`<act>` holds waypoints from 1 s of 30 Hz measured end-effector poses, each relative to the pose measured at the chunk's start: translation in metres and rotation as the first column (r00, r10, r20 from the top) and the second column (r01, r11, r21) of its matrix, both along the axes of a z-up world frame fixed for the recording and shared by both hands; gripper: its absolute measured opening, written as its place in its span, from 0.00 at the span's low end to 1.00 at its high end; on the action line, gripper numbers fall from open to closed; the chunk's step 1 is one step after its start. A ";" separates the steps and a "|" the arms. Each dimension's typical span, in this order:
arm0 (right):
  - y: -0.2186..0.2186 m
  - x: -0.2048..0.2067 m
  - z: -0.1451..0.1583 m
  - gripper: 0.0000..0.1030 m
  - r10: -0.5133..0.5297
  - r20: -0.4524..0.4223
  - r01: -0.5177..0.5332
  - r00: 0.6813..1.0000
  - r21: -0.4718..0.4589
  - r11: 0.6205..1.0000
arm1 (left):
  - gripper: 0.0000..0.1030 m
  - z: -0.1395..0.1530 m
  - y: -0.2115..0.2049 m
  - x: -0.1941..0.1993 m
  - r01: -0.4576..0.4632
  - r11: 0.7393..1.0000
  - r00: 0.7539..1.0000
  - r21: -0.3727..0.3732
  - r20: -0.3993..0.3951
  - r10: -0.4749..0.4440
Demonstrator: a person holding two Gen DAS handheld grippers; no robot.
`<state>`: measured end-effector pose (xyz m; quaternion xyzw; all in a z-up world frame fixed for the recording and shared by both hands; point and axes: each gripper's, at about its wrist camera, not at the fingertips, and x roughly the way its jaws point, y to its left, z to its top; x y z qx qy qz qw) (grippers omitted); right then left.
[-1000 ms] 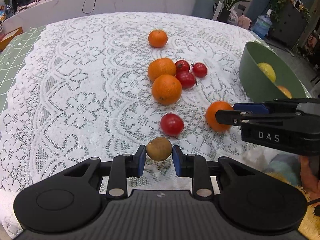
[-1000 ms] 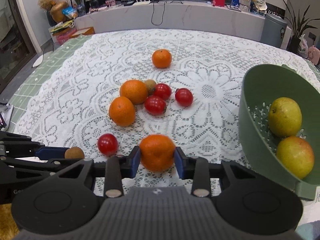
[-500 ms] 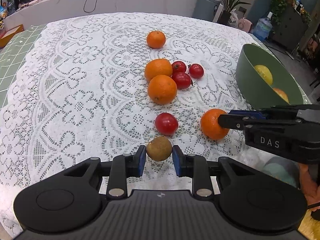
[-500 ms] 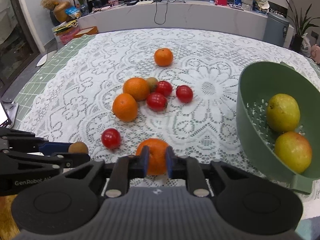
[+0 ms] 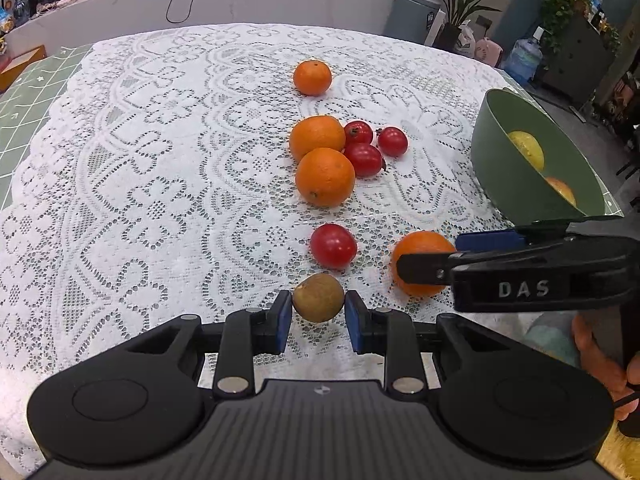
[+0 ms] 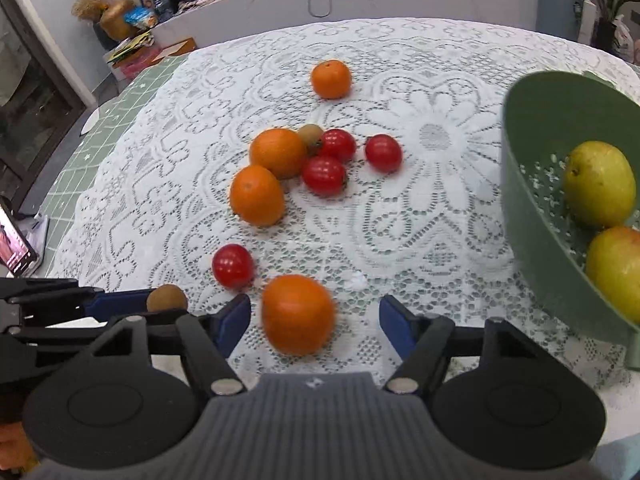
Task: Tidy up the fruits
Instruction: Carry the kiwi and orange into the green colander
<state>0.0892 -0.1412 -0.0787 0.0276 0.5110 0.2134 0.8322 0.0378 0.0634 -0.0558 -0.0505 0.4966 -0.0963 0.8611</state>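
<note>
My left gripper (image 5: 318, 314) is shut on a small brown kiwi (image 5: 318, 297), just above the lace cloth. It also shows in the right wrist view (image 6: 167, 298). My right gripper (image 6: 315, 320) is open wide; a blurred orange (image 6: 298, 312) lies between its fingers, touching neither. That orange shows in the left wrist view (image 5: 420, 260) beside the right gripper's fingers (image 5: 424, 268). The green colander (image 6: 536, 216) at the right holds two yellow-green mangoes (image 6: 600, 182).
On the lace tablecloth (image 5: 160, 160) lie three more oranges (image 5: 325, 176), several red tomatoes (image 5: 333, 246) and a second kiwi (image 6: 310, 134) behind the cluster. A phone (image 6: 14, 246) lies at the left edge. A counter and plants stand beyond the table.
My right gripper closed narrow on the orange, slipped off it and has opened wide; the orange now lies loose and blurred between the fingers. The left gripper keeps holding the kiwi.
</note>
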 end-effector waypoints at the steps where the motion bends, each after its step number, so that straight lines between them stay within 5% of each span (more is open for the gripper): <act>1: 0.003 0.000 -0.001 0.54 0.013 -0.002 -0.013 1.000 -0.007 1.000 | 0.30 0.000 0.000 0.000 0.001 1.000 1.000 -0.001 -0.001 -0.001; 2: 0.005 -0.001 -0.002 0.46 0.022 -0.005 -0.022 1.000 -0.015 1.000 | 0.30 -0.001 0.000 0.000 0.001 1.000 1.000 -0.001 -0.002 -0.001; 13: 0.008 -0.006 -0.001 0.39 0.034 0.006 -0.034 0.999 -0.038 0.999 | 0.30 0.001 0.000 -0.001 -0.002 1.000 1.000 -0.005 0.018 0.002; 23: -0.026 -0.022 0.035 0.39 -0.045 0.107 0.039 0.993 0.057 0.998 | 0.30 0.034 -0.027 0.000 0.038 0.999 0.994 -0.003 0.104 -0.038; 30: -0.061 -0.026 0.076 0.39 -0.081 0.221 0.077 0.972 0.026 0.997 | 0.30 0.064 -0.069 0.012 0.129 0.992 0.976 0.012 0.174 -0.129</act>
